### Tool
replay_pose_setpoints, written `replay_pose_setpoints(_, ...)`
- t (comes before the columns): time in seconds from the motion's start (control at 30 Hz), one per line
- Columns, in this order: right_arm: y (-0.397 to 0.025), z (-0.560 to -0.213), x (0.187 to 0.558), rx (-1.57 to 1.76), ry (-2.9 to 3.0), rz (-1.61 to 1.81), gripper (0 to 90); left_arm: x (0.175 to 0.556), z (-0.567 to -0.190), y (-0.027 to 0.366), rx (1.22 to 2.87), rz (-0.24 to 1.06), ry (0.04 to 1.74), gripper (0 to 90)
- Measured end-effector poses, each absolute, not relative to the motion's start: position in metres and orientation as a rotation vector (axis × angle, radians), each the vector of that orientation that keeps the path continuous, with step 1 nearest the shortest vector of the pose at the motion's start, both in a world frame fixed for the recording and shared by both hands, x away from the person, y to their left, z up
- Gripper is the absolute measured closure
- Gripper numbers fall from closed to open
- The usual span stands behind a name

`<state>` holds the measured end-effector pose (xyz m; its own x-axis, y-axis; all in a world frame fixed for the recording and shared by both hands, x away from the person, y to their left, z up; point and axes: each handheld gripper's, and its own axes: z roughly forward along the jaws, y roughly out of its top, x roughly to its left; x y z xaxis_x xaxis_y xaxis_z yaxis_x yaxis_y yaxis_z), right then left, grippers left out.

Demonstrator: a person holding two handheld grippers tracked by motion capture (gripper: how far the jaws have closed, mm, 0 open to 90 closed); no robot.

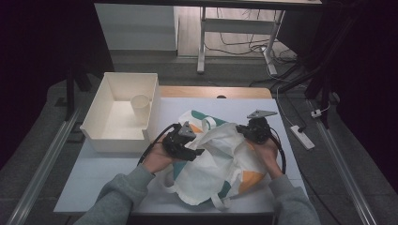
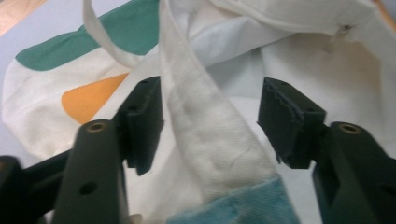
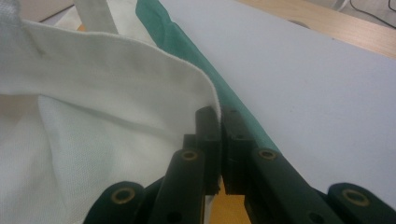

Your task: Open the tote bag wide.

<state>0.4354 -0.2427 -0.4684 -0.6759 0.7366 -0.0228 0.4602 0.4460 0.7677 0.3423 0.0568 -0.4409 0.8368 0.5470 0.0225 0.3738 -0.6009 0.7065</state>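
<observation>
Two grippers at work on one cloth tote bag (image 1: 213, 164), which lies crumpled on the pale desk (image 1: 108, 173) in front of the person, roughly mid-desk and slightly right of centre. Bag is off-white with green and orange patches; one handle loop hangs over the near desk edge.

Left gripper (image 1: 187, 146): held in the person's left hand (image 1: 157, 159), at the bag's left side. In the left gripper view the jaws stand wide apart, with a white fabric strap (image 2: 205, 135) of the bag running up between them. Strap lies close against the left-hand jaw; whether it touches, cannot tell. It is clear of the other jaw. Nothing clamped.

Right gripper (image 1: 244, 129): held in the right hand (image 1: 267, 152), at the bag's upper right edge. In the right gripper view the jaws are closed nearly together, pinching the hemmed rim (image 3: 205, 88) of the bag's opening. White cloth falls away to the left of the jaws; a green fold of the bag runs along beside them on the desk.

White open bin (image 1: 123, 112) stands at the far left of the desk, well apart from the bag's body, with a pale cup (image 1: 140, 107) upright inside it near the right wall.
</observation>
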Motion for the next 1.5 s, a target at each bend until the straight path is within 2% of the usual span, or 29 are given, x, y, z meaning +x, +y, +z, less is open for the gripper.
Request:
replay_pose_setpoints(0.13, -0.244, -0.467, 0.435, 1.013, 2.348, 1.092, 87.1, 0.345, -0.443, 0.060, 2.261, 0.284, 0.679, 51.4)
replay_pose_setpoints(0.3, -0.245, -0.464, 0.433, 1.003, 2.346, 1.103, 86.8, 0.346, -0.442, 0.063, 2.266, 0.299, 0.684, 73.5)
replay_pose_setpoints(0.4, -0.246, -0.463, 0.432, 0.997, 2.347, 1.105, 86.3, 0.349, -0.445, 0.065, 2.279, 0.311, 0.693, 82.2)
replay_pose_setpoints(0.57, -0.248, -0.461, 0.429, 0.993, 2.358, 1.119, 81.2, 0.356, -0.449, 0.070, 2.261, 0.300, 0.728, 83.6)
replay_pose_setpoints(0.8, -0.242, -0.438, 0.403, 0.943, 2.349, 1.138, 59.0, 0.360, -0.452, 0.073, 2.252, 0.290, 0.745, 83.6)
replay_pose_setpoints(0.97, -0.233, -0.423, 0.370, 0.928, 2.356, 1.121, 50.5, 0.360, -0.452, 0.074, 2.246, 0.292, 0.749, 83.7)
replay_pose_setpoints(1.23, -0.221, -0.423, 0.328, 0.901, 2.392, 1.032, 46.0, 0.362, -0.453, 0.077, 2.238, 0.289, 0.757, 83.7)
replay_pose_setpoints(1.5, -0.222, -0.427, 0.310, 0.924, 2.401, 1.020, 45.5, 0.364, -0.455, 0.078, 2.234, 0.282, 0.765, 83.6)
